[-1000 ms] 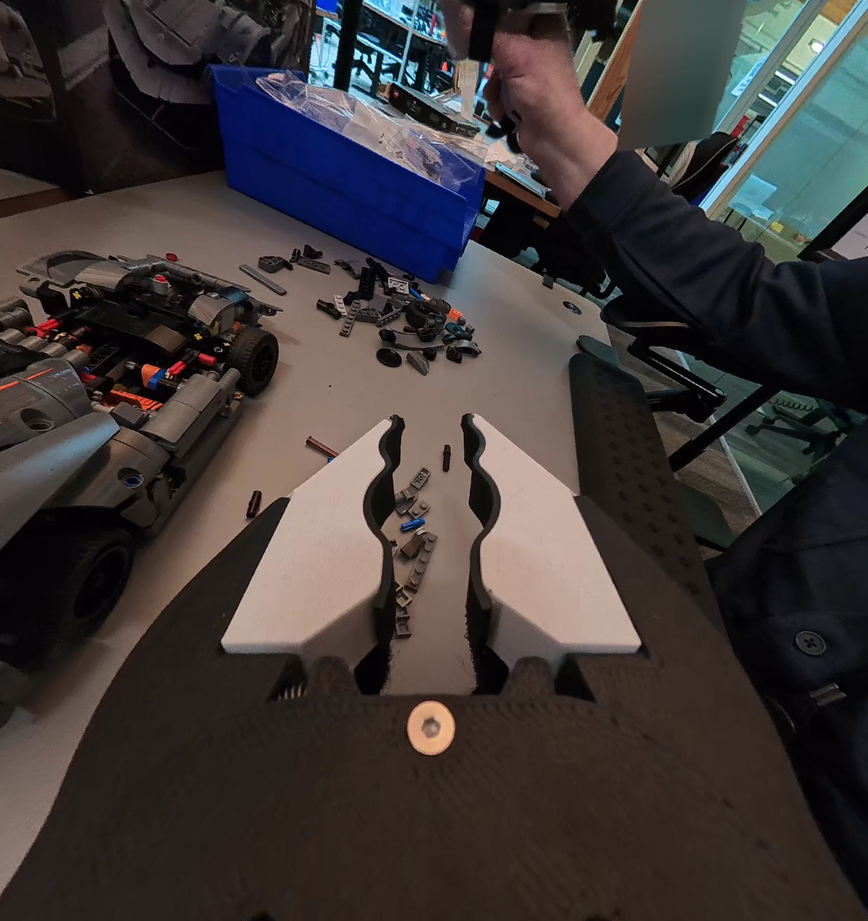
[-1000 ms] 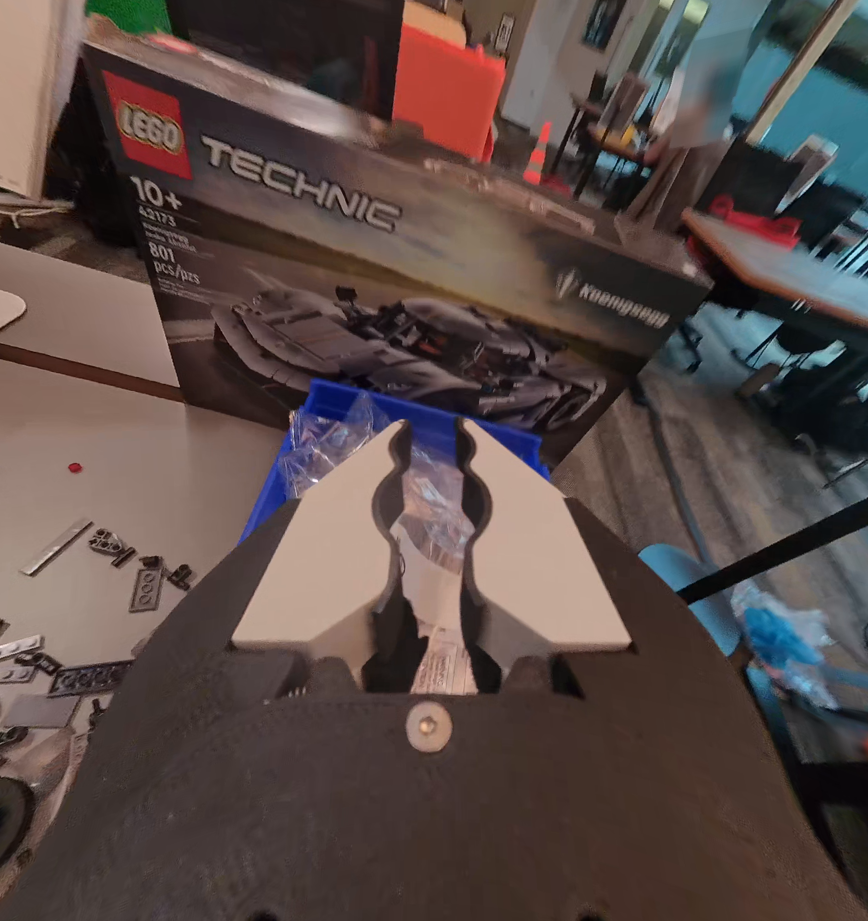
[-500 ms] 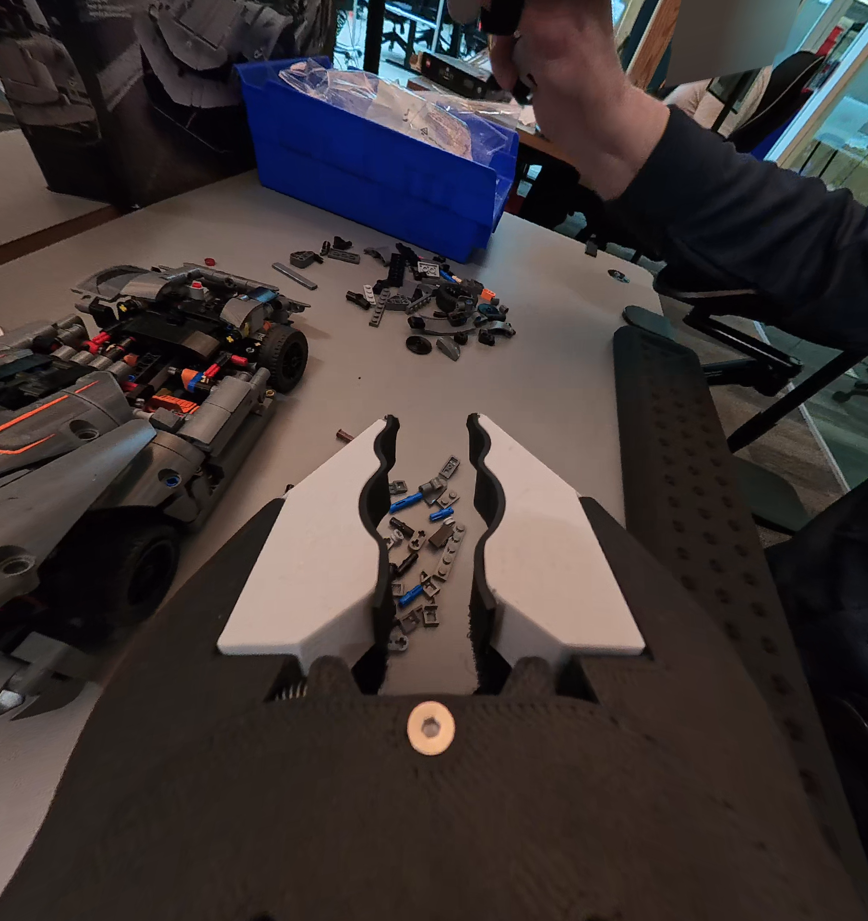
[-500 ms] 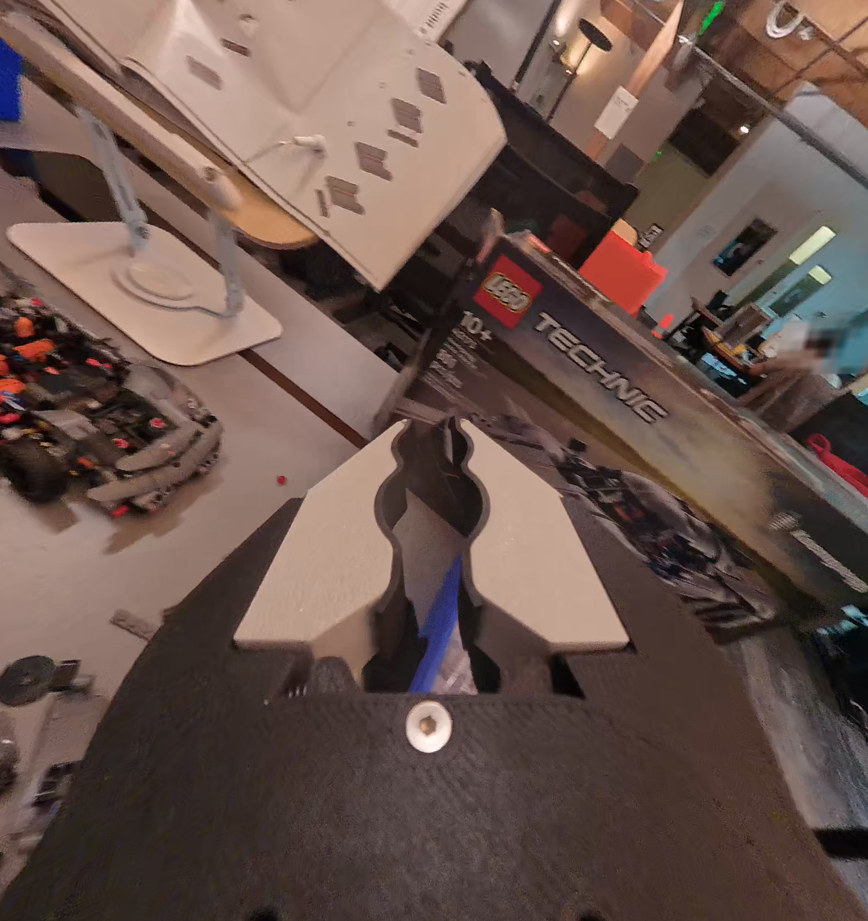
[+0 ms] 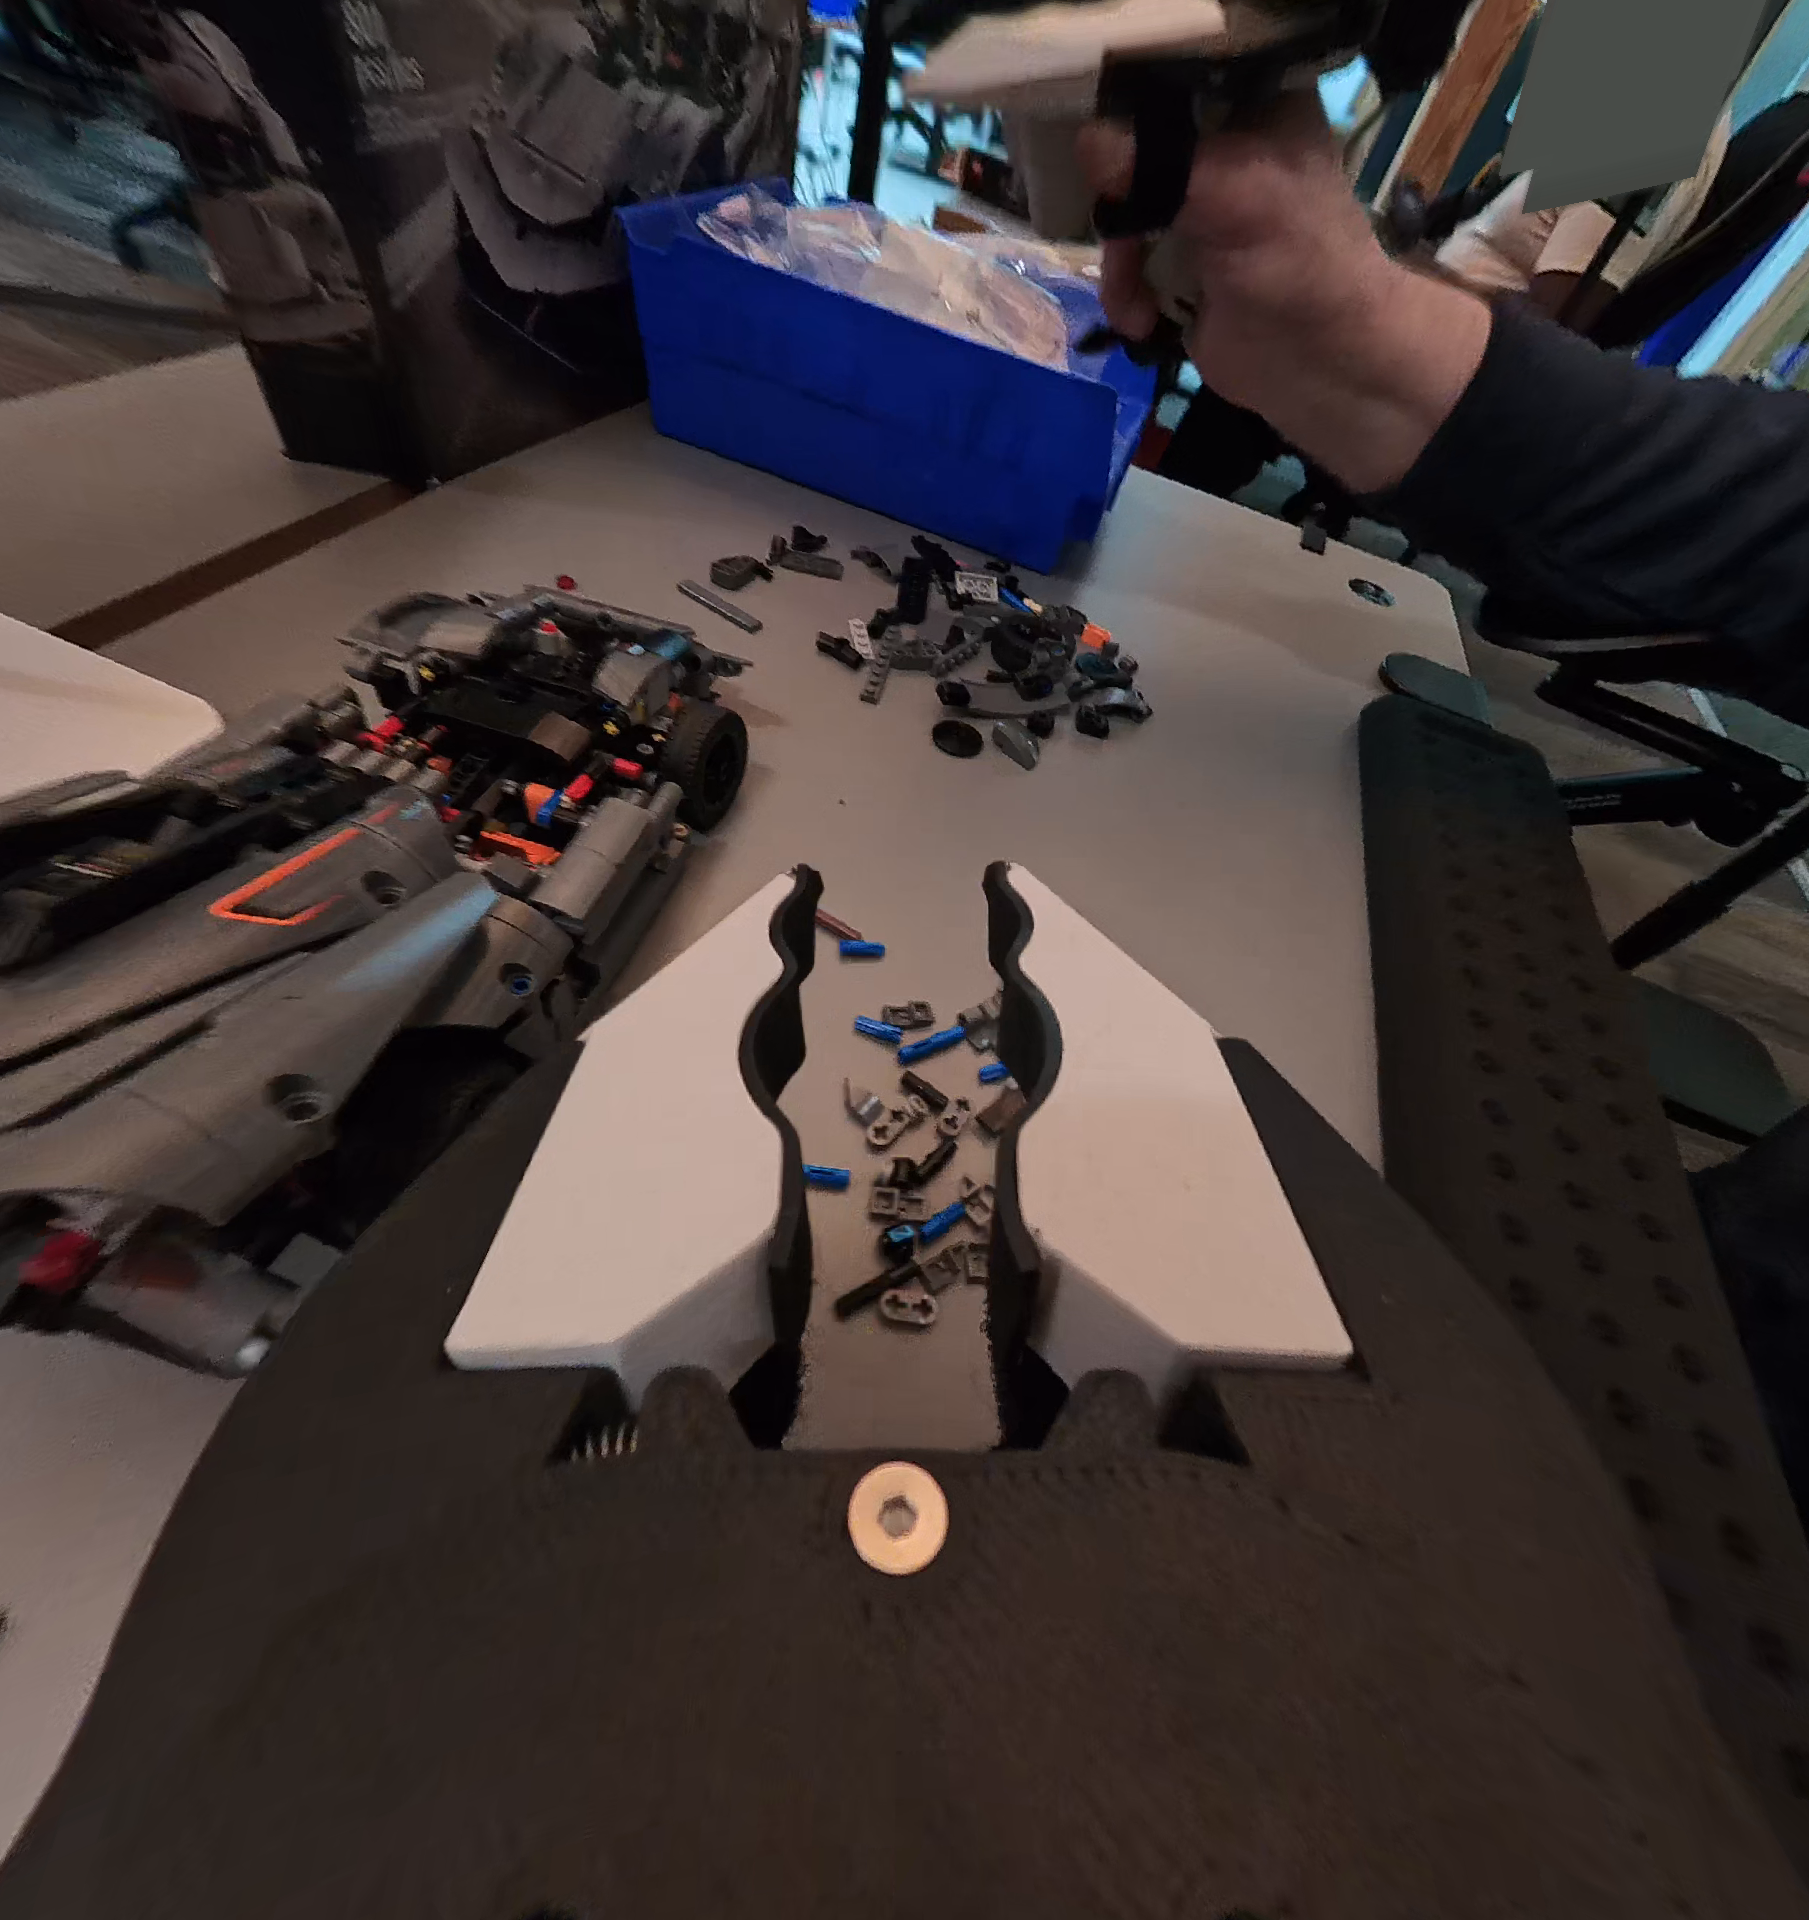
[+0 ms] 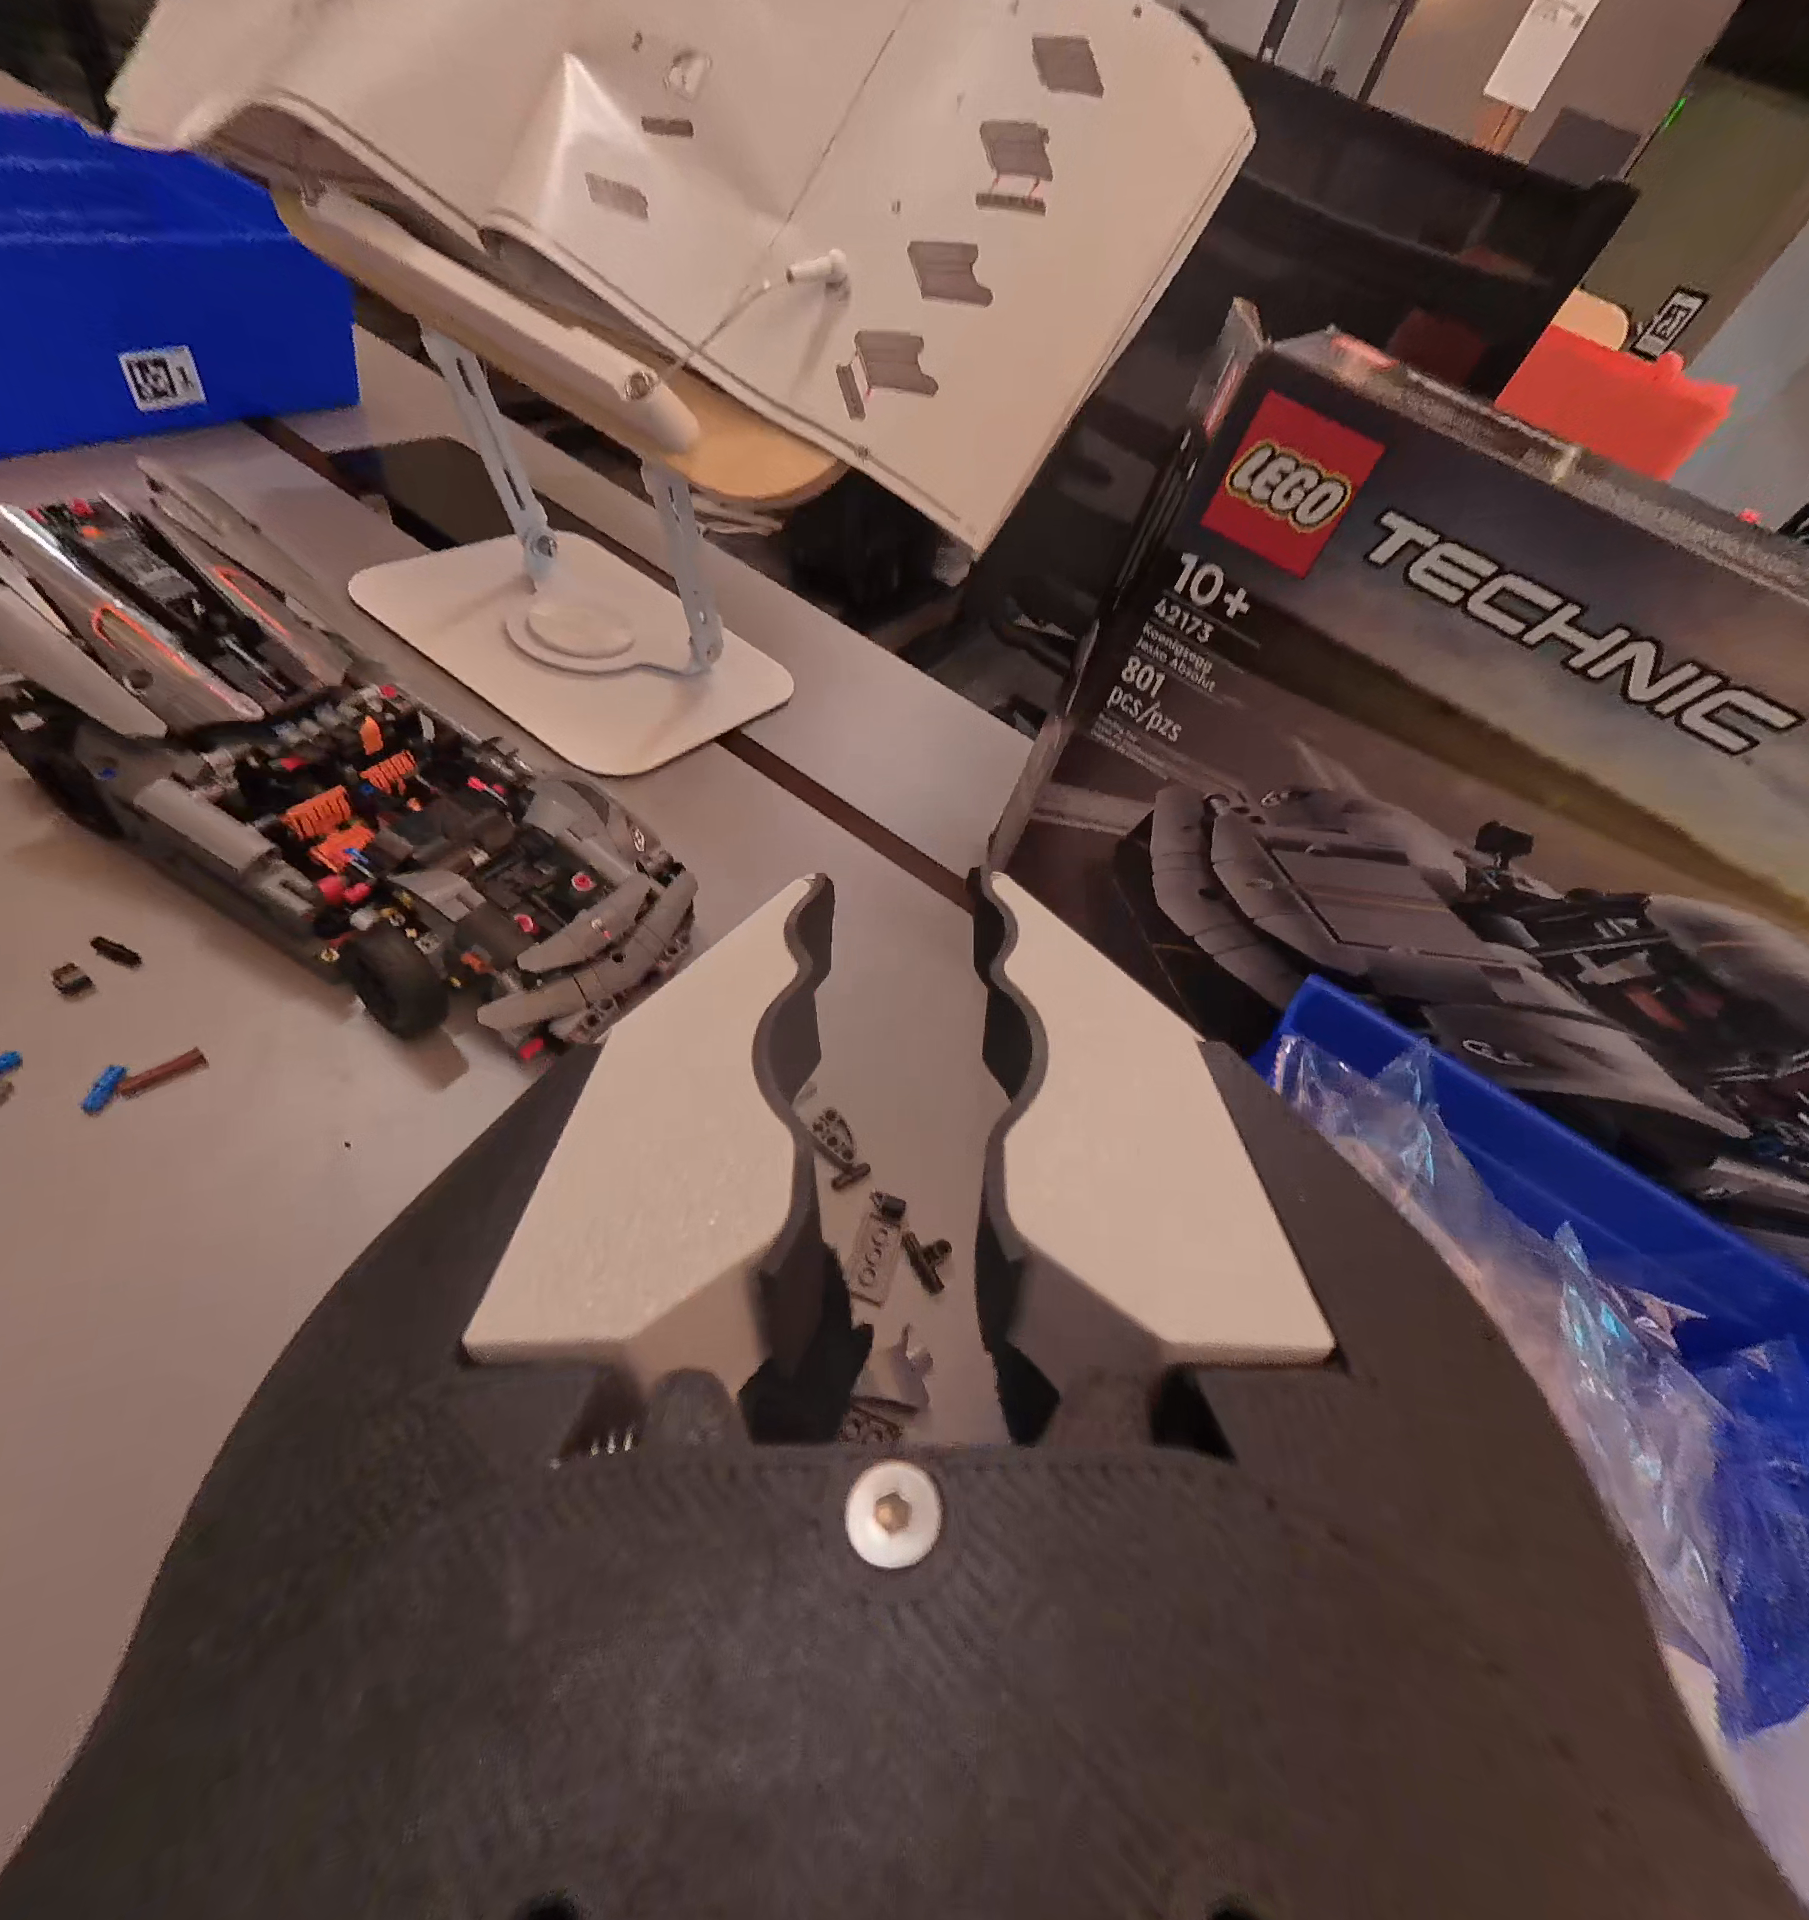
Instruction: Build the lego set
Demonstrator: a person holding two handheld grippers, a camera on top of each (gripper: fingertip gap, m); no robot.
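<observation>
A part-built grey, black and orange lego car (image 5: 380,831) lies on the grey table (image 5: 1243,831) at the left; it also shows in the right wrist view (image 6: 339,821). My left gripper (image 5: 898,883) is open and empty above a scatter of small blue and grey pieces (image 5: 915,1132). A second pile of dark pieces (image 5: 993,665) lies farther back. My right gripper (image 6: 905,894) is open and empty, above a few dark pieces (image 6: 879,1236). A person's hand (image 5: 1284,281) holds the right gripper high over the blue bin.
A blue bin (image 5: 879,384) with clear plastic bags (image 6: 1502,1299) stands at the back. The set's box (image 6: 1502,727) stands behind it. An open instruction book on a white stand (image 6: 588,644) is behind the car. A black perforated strip (image 5: 1482,1039) lies along the table's right edge. One gripper's finger ends stand about 30 cm off the other's.
My left gripper drew back and swung right, so more small pieces show between its fingers. My right gripper swung from the bin toward the car and book, then dipped toward the table.
</observation>
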